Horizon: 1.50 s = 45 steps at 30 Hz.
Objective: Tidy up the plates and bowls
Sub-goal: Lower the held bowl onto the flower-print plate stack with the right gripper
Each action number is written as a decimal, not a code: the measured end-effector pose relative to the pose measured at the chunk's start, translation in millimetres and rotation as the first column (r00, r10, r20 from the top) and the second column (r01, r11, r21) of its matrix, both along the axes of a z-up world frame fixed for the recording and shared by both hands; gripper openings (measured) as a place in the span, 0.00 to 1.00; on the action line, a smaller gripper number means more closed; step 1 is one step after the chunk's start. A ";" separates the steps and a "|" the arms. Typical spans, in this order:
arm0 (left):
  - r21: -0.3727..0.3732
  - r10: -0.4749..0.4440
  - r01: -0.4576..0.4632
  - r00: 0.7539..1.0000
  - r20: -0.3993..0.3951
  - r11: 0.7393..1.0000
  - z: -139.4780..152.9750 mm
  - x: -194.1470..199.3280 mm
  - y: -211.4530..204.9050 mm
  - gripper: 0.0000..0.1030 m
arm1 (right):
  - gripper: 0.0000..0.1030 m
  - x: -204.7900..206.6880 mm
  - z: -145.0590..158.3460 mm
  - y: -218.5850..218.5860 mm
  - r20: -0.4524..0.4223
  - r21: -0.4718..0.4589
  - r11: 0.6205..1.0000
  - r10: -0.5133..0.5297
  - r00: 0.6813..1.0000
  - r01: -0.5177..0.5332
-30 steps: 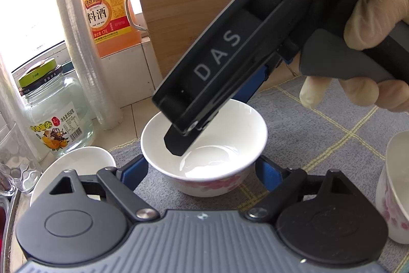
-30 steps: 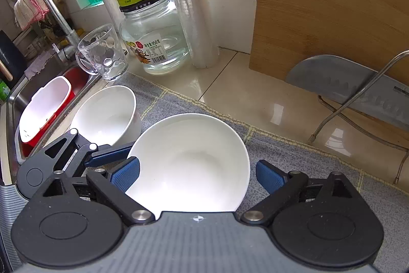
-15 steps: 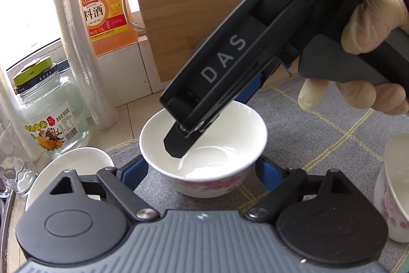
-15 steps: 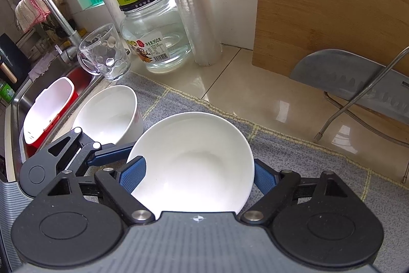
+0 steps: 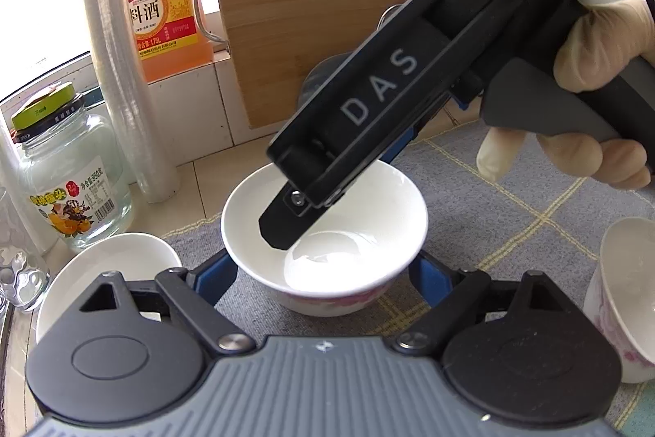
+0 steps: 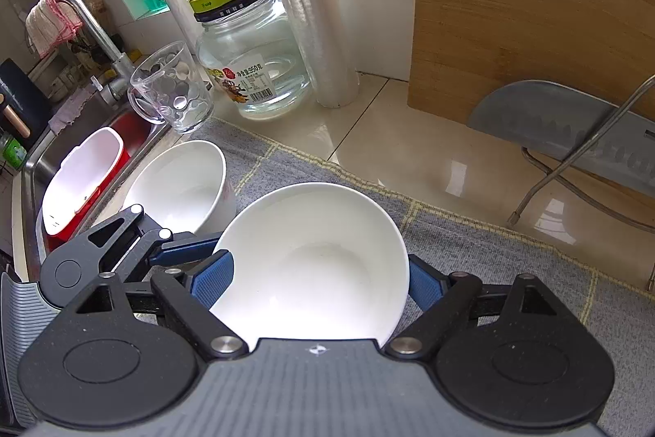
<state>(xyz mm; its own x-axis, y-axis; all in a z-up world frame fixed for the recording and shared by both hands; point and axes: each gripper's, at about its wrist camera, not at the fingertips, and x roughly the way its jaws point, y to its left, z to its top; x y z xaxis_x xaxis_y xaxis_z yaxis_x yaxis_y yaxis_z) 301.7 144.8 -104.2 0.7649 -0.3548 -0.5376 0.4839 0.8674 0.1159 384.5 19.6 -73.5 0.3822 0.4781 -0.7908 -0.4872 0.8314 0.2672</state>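
A white bowl (image 5: 327,232) with pink flowers on its outside stands on the grey checked cloth (image 5: 511,191). My left gripper (image 5: 323,275) has its blue pads (image 5: 217,273) against the bowl's lower sides. My right gripper (image 6: 317,273) comes down from above, and its pads (image 6: 213,281) press on the rim of the same bowl (image 6: 311,265); its jaws are opening slightly. A gloved hand (image 5: 593,39) holds the right gripper. A second white bowl (image 6: 180,187) stands to the left. A flowered white cup (image 5: 622,293) is at the right edge.
A glass jar (image 6: 249,60), a glass mug (image 6: 172,89) and a sleeve of plastic cups (image 6: 311,7) stand behind the cloth. A cutting board (image 6: 532,7) leans on the wall, with a cleaver (image 6: 565,125) in front. The sink (image 6: 45,158) lies left, holding a red-and-white tub (image 6: 82,179).
The right gripper's jaws came together from well apart onto the bowl's rim. The left gripper kept its hold and tilted slightly.
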 end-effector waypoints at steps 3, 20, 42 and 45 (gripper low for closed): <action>0.000 -0.006 0.006 1.000 0.007 1.000 4.1 -5.6 -0.7 0.87 | 0.90 -3.9 3.3 -1.0 0.003 0.002 1.000 -0.002 1.000 0.002; -0.004 -0.070 0.070 0.998 -0.004 0.998 31.7 -55.5 -10.6 0.87 | 0.92 -57.1 36.1 -14.5 0.001 0.049 0.998 -0.048 0.999 0.048; 0.011 -0.186 0.186 0.982 0.018 0.982 55.8 -128.8 -26.1 0.87 | 0.93 -151.8 61.3 -38.2 0.035 0.062 0.987 -0.148 0.988 0.146; 0.012 -0.217 0.217 0.976 0.018 0.976 56.4 -135.2 -30.9 0.87 | 0.93 -164.3 63.7 -44.2 0.039 0.061 0.984 -0.171 0.984 0.168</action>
